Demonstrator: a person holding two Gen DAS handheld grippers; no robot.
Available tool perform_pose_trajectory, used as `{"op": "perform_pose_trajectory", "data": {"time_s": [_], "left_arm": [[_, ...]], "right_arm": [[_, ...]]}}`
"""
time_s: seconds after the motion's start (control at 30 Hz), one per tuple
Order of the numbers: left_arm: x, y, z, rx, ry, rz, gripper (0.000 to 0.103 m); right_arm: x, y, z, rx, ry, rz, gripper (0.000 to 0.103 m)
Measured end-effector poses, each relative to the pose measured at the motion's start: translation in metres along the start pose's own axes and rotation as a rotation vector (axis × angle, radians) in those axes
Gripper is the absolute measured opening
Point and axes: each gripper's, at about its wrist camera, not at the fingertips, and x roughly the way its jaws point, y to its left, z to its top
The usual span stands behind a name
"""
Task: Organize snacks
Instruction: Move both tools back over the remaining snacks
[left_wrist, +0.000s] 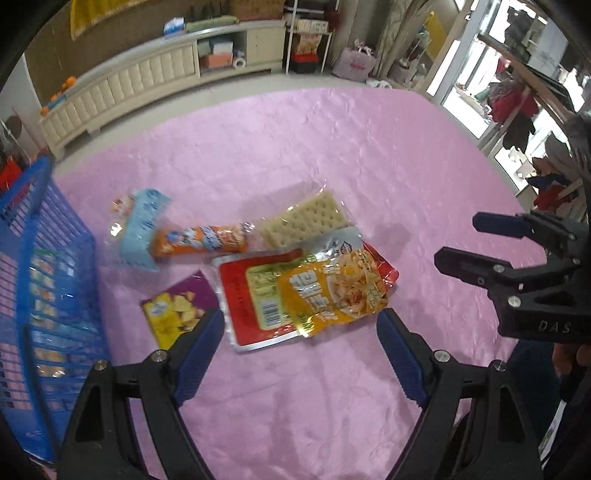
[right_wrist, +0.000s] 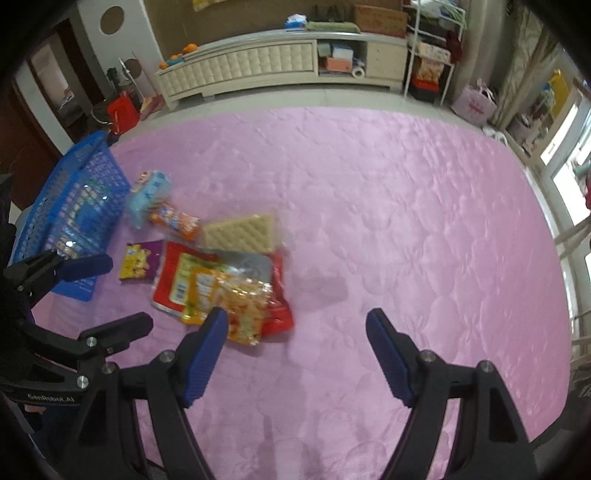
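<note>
Your left gripper hovers with its fingers spread wide and nothing between them, just above the near edge of the snack pile. Your right gripper is likewise wide open and empty, over bare pink quilted cover.

From the left wrist view, the snacks sit together around the centre. At 12 o'clock of your left gripper lies the yellow snack pouch, overlapping the red flat packet beneath it. The clear-wrapped cracker pack lies beyond them, its near edge tucked under the yellow pouch. At 11 o'clock the orange tube snack lies on its side, touching the light blue packet at its left end. The purple and yellow packet lies flat just beside your left finger, next to the red packet.

The blue basket stands at 9 o'clock, at the left edge of the cover, with some packets already showing through its mesh wall. Your right gripper appears at 3 o'clock, well apart from the pile.
</note>
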Motion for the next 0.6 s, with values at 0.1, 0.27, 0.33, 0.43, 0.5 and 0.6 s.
{"op": "perform_pose_trajectory", "data": {"time_s": [0.1, 0.27, 0.33, 0.43, 0.5, 0.6], "left_arm": [[0.014, -0.005, 0.006, -0.013, 0.030, 0.015, 0.083], [0.038, -0.020, 0.016, -0.019, 0.066, 0.017, 0.100], [0.048, -0.023, 0.018, -0.035, 0.081, 0.011, 0.100], [0.061, -0.028, 0.021, -0.057, 0.113, 0.000, 0.100], [0.068, -0.031, 0.022, -0.052, 0.128, 0.020, 0.101], [0.080, -0.033, 0.026, -0.057, 0.149, 0.042, 0.100]], "right_arm": [[0.008, -0.018, -0.002, 0.034, 0.011, 0.007, 0.081], [0.019, -0.042, -0.008, 0.067, 0.023, -0.003, 0.081], [0.025, -0.052, -0.011, 0.085, 0.029, 0.003, 0.081], [0.032, -0.063, -0.014, 0.109, 0.035, 0.020, 0.081], [0.035, -0.067, -0.014, 0.115, 0.037, 0.029, 0.081], [0.039, -0.068, -0.015, 0.113, 0.028, 0.040, 0.081]]}}
